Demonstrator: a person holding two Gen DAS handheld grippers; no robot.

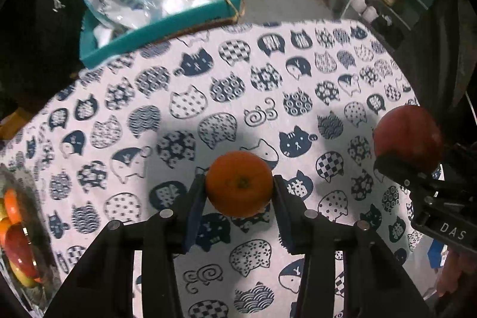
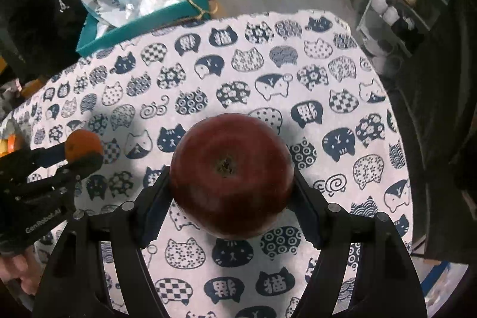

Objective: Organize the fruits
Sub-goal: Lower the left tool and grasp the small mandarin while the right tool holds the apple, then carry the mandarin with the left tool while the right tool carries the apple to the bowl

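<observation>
Left wrist view: my left tongs [image 1: 240, 187] clamp an orange [image 1: 239, 183] between both fingers, above the cat-print worktop [image 1: 149, 109]. At the left edge sits a bowl of fruit [image 1: 16, 240]; at right, my right tongs [image 1: 408, 160] carry a red apple [image 1: 407, 136].

Right wrist view: my right tongs [image 2: 232, 184] are spread wide and pinch the red apple [image 2: 231, 176] above the worktop [image 2: 328, 109]. My left tongs [image 2: 82, 154] grip the orange [image 2: 82, 143] at left. A teal tray [image 2: 134, 29] lies beyond.

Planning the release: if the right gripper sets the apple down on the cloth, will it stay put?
The apple looks round and glossy, so it may roll a little. The tablecloth looks flat and soft, likely damping that. It probably feels heavy, filling the right gripper fingers.
</observation>
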